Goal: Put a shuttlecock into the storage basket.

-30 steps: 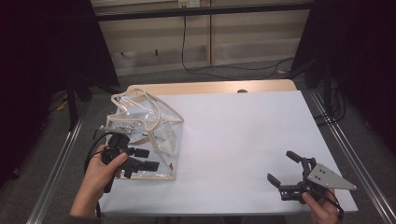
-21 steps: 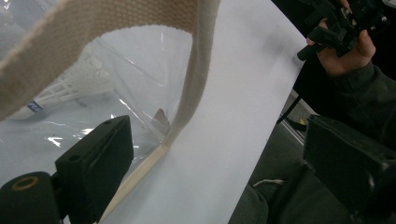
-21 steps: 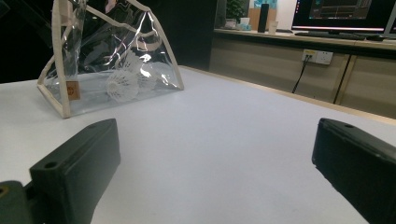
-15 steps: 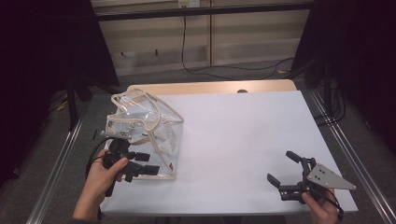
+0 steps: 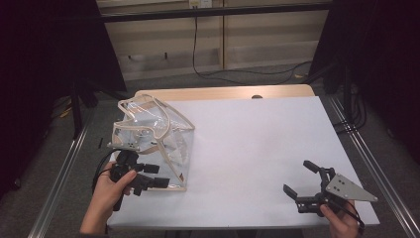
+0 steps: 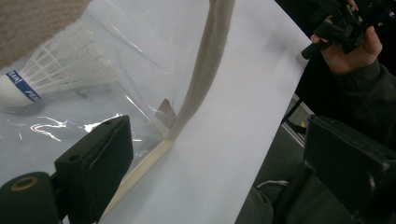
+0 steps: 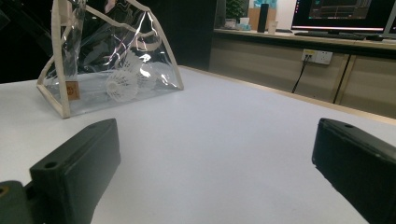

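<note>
High view puts the clear plastic tote bag with cream fabric trim and straps [image 5: 151, 141] at about nine o'clock on the white-covered bench [image 5: 257, 148], slumped on its side. The left gripper [image 5: 148, 179] sits at the bag's near edge, roughly seven o'clock, its jaws apart and closed on nothing. In the left gripper view one jaw lies over the clear film and the other hangs off past the bench edge, with the cream seam running between them. A white feathered shuttlecock with a blue band on its cork [image 6: 51, 77] lies inside the bag, up at ten o'clock in that view. The right gripper [image 5: 301, 179] waits at five o'clock on the bench, well apart from the bag, jaws wide and empty.

My worry is the film: it looks slick and floppy, so jaws closing on the clear panel rather than the stiff seam may slip off or just crumple it. A pull from this low corner could also drag the whole bag over the bench edge at the near left, or tip it so the shuttlecocks roll toward the mouth. With the right gripper so far off, nothing steadies the bag.

Against the frame a second ago, the left gripper has slid slightly nearer the person along the bag's edge; the bag and the right gripper look unchanged.
</note>
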Demonstrator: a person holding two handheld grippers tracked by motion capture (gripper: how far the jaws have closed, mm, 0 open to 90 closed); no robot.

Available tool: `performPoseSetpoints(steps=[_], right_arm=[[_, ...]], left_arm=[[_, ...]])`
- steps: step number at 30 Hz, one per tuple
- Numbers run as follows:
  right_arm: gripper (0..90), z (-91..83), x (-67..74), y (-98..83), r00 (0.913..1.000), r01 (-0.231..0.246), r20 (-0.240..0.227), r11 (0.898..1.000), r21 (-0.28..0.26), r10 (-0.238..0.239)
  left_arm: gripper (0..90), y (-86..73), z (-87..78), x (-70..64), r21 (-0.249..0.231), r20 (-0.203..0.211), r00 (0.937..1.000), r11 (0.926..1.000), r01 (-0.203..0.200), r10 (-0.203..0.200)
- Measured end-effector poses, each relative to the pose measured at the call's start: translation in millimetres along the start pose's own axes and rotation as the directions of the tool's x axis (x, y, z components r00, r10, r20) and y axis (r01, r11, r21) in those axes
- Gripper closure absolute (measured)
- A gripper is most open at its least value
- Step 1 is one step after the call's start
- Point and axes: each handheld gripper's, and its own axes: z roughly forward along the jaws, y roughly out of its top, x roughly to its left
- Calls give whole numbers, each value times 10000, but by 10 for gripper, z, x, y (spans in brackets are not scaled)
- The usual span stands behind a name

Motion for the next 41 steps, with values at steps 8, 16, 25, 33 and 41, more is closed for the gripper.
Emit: performPoseSetpoints(steps=[8,16,25,33,41], right_arm=[[9,0,0,0,10000,18,-19,10000,24,-18],[9,0,1,-1,10000,22,-27,10000,25,-22],[9,-2,2,0,10000,9,-17,10000,33,-9],[9,2,0,-2,10000,37,-17,10000,13,-37],[9,0,-1,-1,10000,26,-38,10000,23,-26]], left_arm=[[85,-39,24,8,-30,-53,10000,10000,-48,48],[83,-73,53,32,-61,82,9999,10000,-58,59],[82,-123,82,57,-172,117,9999,9998,35,-33],[80,-155,88,69,-228,124,9999,9997,10,-7],[79,-214,109,94,-354,168,9999,9994,20,-14]])
